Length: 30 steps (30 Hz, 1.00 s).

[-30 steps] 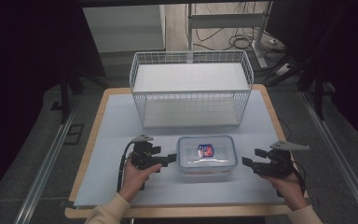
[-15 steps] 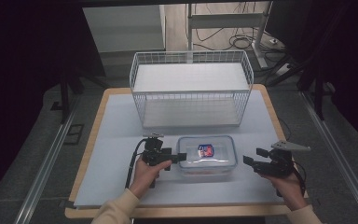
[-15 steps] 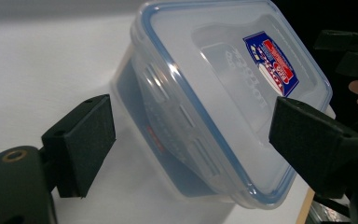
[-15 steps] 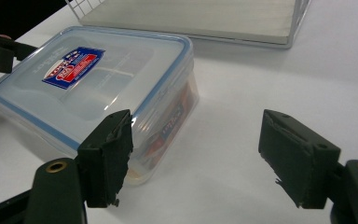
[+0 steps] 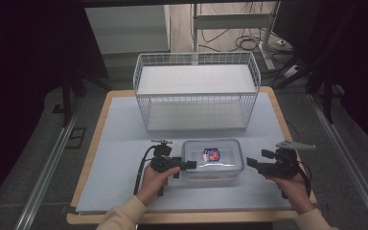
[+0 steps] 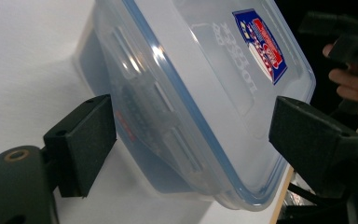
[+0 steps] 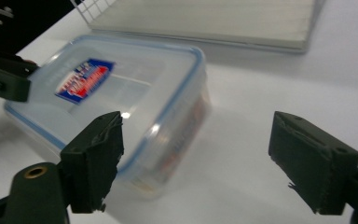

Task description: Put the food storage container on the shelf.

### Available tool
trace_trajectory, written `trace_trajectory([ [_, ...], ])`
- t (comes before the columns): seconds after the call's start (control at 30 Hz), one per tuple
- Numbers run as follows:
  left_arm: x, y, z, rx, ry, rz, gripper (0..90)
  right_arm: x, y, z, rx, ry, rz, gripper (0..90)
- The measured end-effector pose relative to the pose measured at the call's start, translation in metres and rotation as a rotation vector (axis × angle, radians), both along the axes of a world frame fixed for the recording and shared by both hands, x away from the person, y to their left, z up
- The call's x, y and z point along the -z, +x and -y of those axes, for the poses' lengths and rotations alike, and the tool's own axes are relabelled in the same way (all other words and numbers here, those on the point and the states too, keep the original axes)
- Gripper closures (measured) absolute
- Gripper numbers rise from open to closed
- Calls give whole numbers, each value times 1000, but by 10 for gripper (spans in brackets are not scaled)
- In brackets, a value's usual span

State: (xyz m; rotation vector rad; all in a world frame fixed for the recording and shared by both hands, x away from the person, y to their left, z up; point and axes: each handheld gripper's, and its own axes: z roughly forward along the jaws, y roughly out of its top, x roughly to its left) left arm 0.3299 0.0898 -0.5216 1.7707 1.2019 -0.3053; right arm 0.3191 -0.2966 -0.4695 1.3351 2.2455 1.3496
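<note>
Clear plastic lunch box (image 5: 212, 161) with a blue-rimmed lid lies at the table's (image 5: 124, 143) six o'clock edge, below the wire basket (image 5: 196, 91); the left gripper (image 5: 188, 165) meets its nine o'clock end, the right gripper (image 5: 250, 163) waits at three.

Left gripper view: jaws released, straddling the box's (image 6: 205, 93) end, not pressing.

Right gripper view: jaws have just been opening, nothing between them, box (image 7: 121, 93) at ten o'clock. The approach seems underway; next, both close on the ends.

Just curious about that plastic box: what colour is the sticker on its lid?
The sticker on the clear container's lid is blue and red with white; the left gripper view shows it best.
</note>
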Motion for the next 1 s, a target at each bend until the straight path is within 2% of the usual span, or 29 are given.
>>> trace_trajectory([
  [0.13,0,0,1,2,-4,8,166,-11,11,-12,-35,3,-15,146],
  [0.17,0,0,1,1,-6,10,172,-14,17,-19,-55,12,-42,139],
  [0.2,0,0,1,0,-7,10,172,-14,17,-19,-55,12,-42,139],
  [0.27,-1,-1,0,3,-5,10,181,-13,26,-30,-75,2,-81,139],
  [0.3,-1,-1,0,3,-5,10,181,-13,26,-30,-75,2,-81,139],
  [0.43,-1,-1,1,-3,-7,15,183,-4,31,-34,-83,-14,-123,145],
  [0.6,0,-1,1,-4,-8,18,184,6,35,-28,-83,31,-183,174],
  [0.8,0,-1,1,-3,-8,18,184,17,44,-33,-103,50,-253,179],
  [0.87,0,-1,0,-2,-9,18,185,21,47,-33,-117,78,-281,188],
  [0.93,0,-1,0,-2,-9,18,185,21,48,-33,-121,82,-281,190],
  [1.0,0,-1,0,-2,-9,18,185,22,48,-33,-136,95,-303,198],
])
